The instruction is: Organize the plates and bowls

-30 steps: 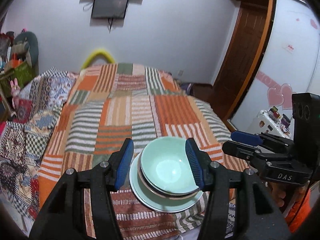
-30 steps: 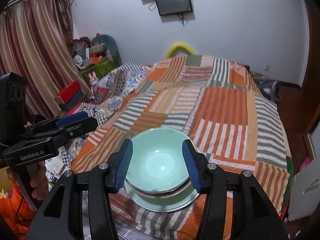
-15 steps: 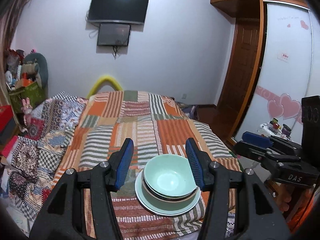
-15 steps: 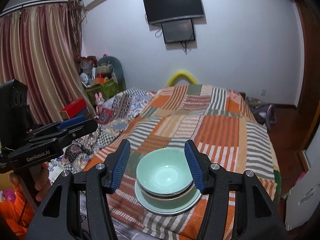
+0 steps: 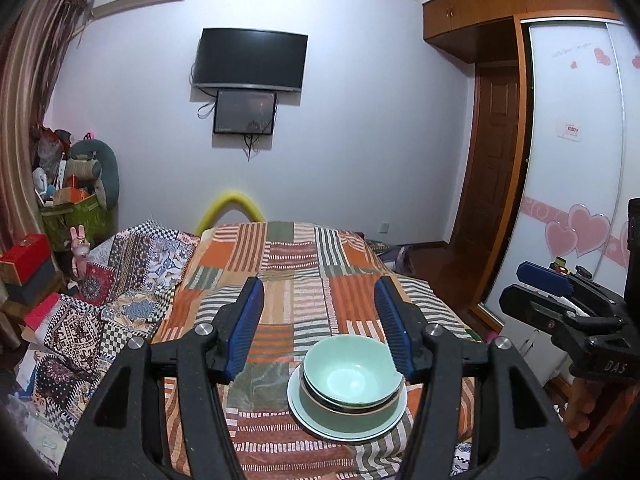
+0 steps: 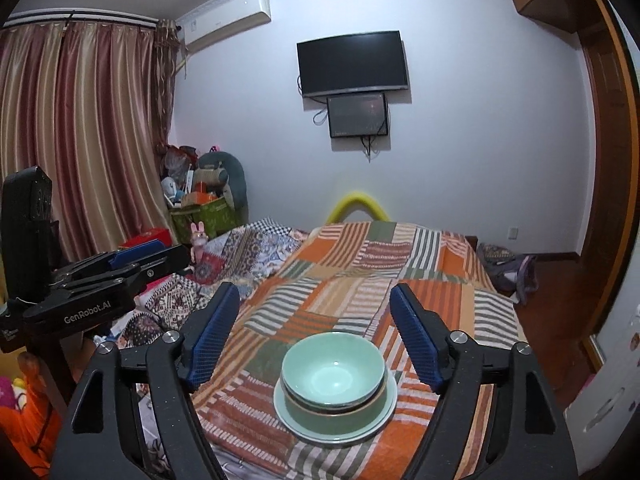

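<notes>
A pale green bowl [image 5: 352,376] [image 6: 334,372] tops a nested stack of bowls on a light green plate [image 5: 320,428] [image 6: 296,424], near the front edge of a bed. My left gripper [image 5: 320,330] hangs above and short of the stack, jaws apart with nothing between the blue pads. My right gripper [image 6: 315,338] is likewise back from the stack; its jaws are opening and hold nothing. Each gripper also shows from the side in the other's view: the right gripper [image 5: 516,288] at the right edge, the left gripper [image 6: 180,258] at the left edge.
The bed carries an orange striped patchwork blanket [image 5: 288,264] [image 6: 380,264]. Patterned quilts [image 5: 92,312] and a heap of boxes and toys [image 6: 200,200] lie to the left by the curtains. A wardrobe with a sliding door [image 5: 572,200] stands right. A hand [image 6: 32,364] grips the left tool.
Both grippers have drawn back and risen from the bowl stack, which now looks smaller and lower. The views tilted up toward the wall. The right jaws have spread wider.
</notes>
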{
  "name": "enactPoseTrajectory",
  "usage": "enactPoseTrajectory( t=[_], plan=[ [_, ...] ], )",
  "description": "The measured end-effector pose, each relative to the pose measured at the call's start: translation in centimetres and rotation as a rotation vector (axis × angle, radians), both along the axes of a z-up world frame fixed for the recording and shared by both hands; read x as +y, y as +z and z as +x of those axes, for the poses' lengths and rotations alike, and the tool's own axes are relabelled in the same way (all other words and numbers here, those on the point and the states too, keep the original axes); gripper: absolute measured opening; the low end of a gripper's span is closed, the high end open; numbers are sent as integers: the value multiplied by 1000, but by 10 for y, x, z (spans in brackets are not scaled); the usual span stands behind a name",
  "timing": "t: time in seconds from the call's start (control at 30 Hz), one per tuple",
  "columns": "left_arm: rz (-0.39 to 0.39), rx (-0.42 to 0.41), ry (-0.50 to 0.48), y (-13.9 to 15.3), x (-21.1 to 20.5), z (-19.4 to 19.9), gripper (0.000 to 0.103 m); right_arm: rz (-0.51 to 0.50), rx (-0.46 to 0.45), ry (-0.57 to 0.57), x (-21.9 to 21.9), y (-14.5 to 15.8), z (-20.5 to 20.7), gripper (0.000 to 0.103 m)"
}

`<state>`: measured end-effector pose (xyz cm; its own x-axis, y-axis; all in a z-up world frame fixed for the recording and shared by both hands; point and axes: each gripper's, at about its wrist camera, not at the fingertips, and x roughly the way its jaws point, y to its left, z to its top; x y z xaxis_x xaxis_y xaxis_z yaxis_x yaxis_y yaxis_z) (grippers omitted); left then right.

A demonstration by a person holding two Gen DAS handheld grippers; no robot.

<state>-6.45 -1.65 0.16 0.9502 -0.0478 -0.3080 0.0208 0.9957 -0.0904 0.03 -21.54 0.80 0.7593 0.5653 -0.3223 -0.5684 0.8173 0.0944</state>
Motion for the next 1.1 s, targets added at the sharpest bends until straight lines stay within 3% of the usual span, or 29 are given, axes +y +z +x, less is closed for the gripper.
enactPoseTrajectory(
  t=[0.33,1.1],
  plan=[
    [43,-47,15,2,-13,-12,58,20,-14,3,-4,0,-10,76],
    [55,-50,18,-1,-10,-11,58,26,-12,4,-7,-1,-12,77]
  ],
)
